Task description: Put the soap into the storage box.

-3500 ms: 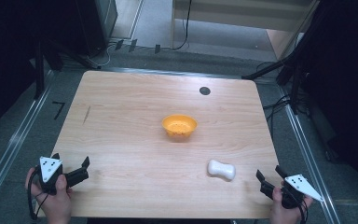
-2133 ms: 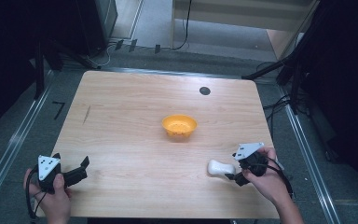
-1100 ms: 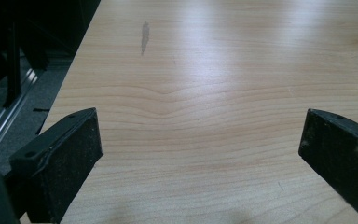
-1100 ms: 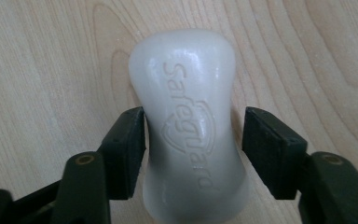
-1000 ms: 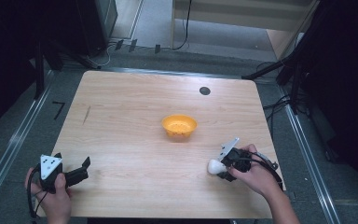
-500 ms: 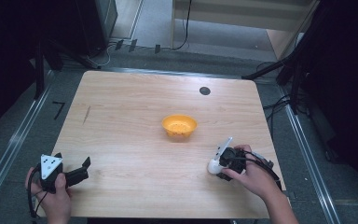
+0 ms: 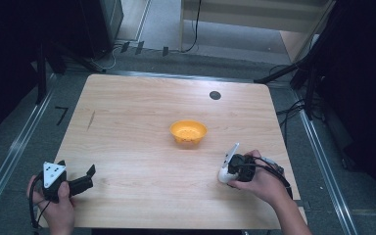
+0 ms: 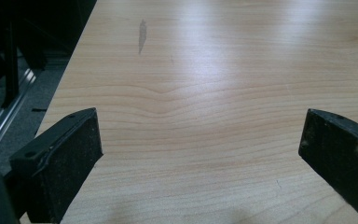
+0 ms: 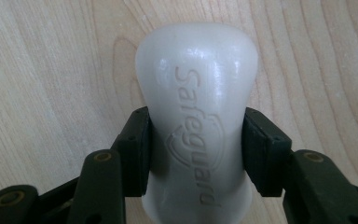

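— One table [image 7: 142, 147], one bowl [image 7: 188, 131], one soap bar [image 9: 198, 116]. Where is each?

— Table spans mid-frame in the high view. The orange bowl sits at its centre; the soap lies lower right of it, well apart, near the table's right edge.

— How would the soap handle?

— Likely stiff, light and slick; the glossy skin could slide under pressure. Its narrow waist is the best hold, and that is where the right gripper [image 9: 196, 154] has it, one jaw pressed on each side.

— And the left gripper [image 8: 200, 158]?

— Jaws spread wide over bare wood at lower left, holding nothing.

— The soap's looks?

— White, smooth, pinched in the middle, flared ends, "Safeguard" embossed on top.
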A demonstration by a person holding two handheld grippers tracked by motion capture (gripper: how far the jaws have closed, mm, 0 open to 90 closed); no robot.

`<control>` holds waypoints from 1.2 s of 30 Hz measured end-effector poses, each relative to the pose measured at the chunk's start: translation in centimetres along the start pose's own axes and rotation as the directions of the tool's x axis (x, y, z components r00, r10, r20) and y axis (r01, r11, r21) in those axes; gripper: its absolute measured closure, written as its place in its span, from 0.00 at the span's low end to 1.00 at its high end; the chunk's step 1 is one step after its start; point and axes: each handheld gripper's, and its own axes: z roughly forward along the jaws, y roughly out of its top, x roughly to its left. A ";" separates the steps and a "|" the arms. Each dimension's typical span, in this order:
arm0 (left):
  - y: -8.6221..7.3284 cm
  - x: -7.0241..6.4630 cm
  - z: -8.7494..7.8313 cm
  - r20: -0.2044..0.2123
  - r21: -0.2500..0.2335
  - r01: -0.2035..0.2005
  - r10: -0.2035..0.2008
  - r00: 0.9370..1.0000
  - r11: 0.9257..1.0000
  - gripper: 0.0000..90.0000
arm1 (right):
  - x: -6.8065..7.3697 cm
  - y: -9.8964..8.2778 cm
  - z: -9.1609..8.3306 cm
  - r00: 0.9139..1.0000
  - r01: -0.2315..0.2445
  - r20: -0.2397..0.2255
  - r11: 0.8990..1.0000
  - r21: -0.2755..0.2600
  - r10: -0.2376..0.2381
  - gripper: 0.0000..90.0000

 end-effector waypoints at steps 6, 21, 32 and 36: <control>0.0 0.0 0.0 0.000 0.003 -0.003 0.003 1.000 1.000 0.00 | -0.5 0.7 -1.0 1.000 0.030 0.004 1.000 -0.004 -0.030 0.56; 0.0 0.0 0.0 0.003 0.002 -0.005 0.005 1.000 1.000 0.00 | -2.0 3.5 -3.6 0.996 0.087 0.033 0.996 -0.037 -0.086 0.56; 0.0 0.0 0.0 0.008 0.000 0.001 -0.001 1.000 1.000 0.00 | -2.9 5.8 -4.7 0.992 0.127 0.035 0.991 -0.048 -0.125 0.56; 0.0 0.1 0.0 0.008 -0.003 0.005 -0.005 1.000 1.000 0.00 | -3.2 6.7 -5.0 0.989 0.146 0.033 0.988 -0.052 -0.144 0.56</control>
